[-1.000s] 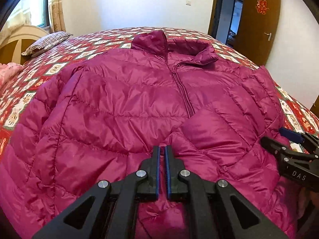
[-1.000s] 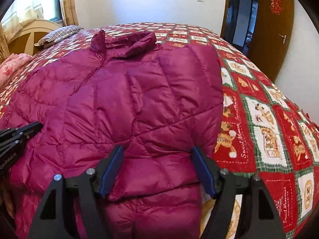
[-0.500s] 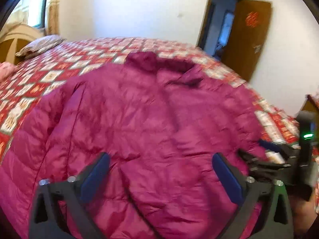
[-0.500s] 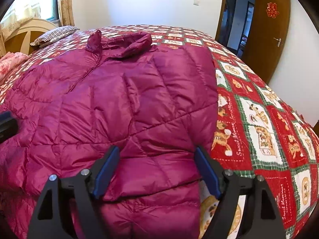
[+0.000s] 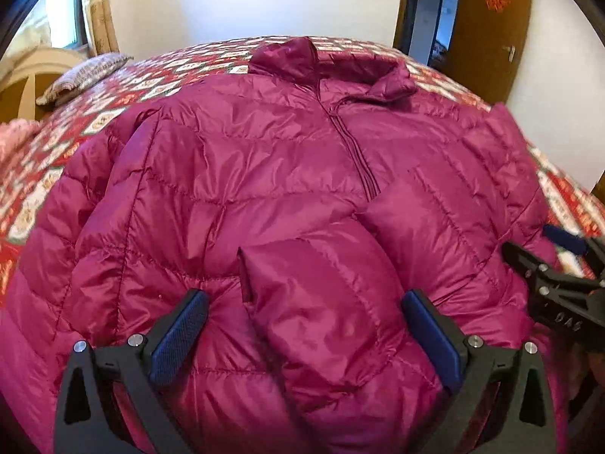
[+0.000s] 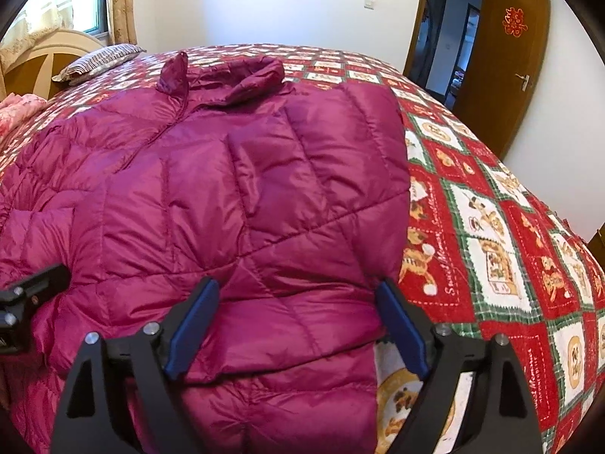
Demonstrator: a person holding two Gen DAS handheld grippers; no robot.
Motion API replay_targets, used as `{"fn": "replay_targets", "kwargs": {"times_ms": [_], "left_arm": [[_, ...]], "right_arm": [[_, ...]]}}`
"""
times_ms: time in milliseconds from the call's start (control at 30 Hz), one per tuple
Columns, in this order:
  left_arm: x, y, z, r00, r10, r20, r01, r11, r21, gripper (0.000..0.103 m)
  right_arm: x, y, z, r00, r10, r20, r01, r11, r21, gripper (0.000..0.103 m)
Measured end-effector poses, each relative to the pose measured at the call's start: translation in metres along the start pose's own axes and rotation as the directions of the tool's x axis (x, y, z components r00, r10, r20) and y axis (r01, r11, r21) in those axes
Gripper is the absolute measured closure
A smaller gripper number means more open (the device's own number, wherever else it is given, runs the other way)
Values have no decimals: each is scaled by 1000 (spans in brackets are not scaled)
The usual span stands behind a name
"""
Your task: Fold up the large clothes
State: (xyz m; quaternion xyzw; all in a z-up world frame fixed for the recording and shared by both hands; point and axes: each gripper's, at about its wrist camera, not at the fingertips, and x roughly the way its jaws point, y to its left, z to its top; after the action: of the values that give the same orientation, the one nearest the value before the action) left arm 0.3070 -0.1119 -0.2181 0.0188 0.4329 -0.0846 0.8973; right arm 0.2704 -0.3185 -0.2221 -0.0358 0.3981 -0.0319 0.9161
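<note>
- Left gripper (image 5: 302, 340) is spread wide over the folded-in sleeve (image 5: 321, 302) of the jacket (image 5: 245, 174), gripping nothing.
- Right gripper (image 6: 298, 325) is opening its jaws, the jacket's right edge lies loose between them, not pinched.
- Jacket sits zipped and face up on the bed, both sleeves tucked across the front. I'd grab the hem at 2 matching corners next so the fold stays square, puffy fabric slips.
- Red quilt (image 6: 491, 227), pillow (image 6: 102, 58) far left, brown door (image 6: 499, 56) open on the right.
</note>
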Motion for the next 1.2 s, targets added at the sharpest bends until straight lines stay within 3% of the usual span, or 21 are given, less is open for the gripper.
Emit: {"fn": "replay_targets", "kwargs": {"times_ms": [400, 767, 867, 1000, 1067, 1200], "left_arm": [[1, 1, -2, 1000, -18, 9, 17, 1000, 15, 1], [-5, 1, -2, 1000, -24, 16, 23, 999, 26, 1], [-24, 3, -1, 999, 10, 49, -13, 998, 64, 1], [-79, 35, 3, 983, 30, 179, -46, 995, 86, 1], [-100, 66, 3, 971, 85, 224, -100, 993, 57, 1], [-116, 133, -12, 954, 213, 209, -215, 977, -14, 1]], "right_arm": [[6, -5, 2, 999, 2, -32, -1, 1000, 27, 6], [7, -5, 2, 999, 1, -36, 0, 999, 32, 6], [2, -7, 3, 999, 15, -29, -14, 999, 35, 6], [-31, -13, 3, 998, -18, 53, 15, 998, 53, 6], [-51, -12, 3, 996, -15, 90, 10, 998, 57, 6], [-77, 1, -2, 992, 40, 123, -46, 998, 48, 6]]}}
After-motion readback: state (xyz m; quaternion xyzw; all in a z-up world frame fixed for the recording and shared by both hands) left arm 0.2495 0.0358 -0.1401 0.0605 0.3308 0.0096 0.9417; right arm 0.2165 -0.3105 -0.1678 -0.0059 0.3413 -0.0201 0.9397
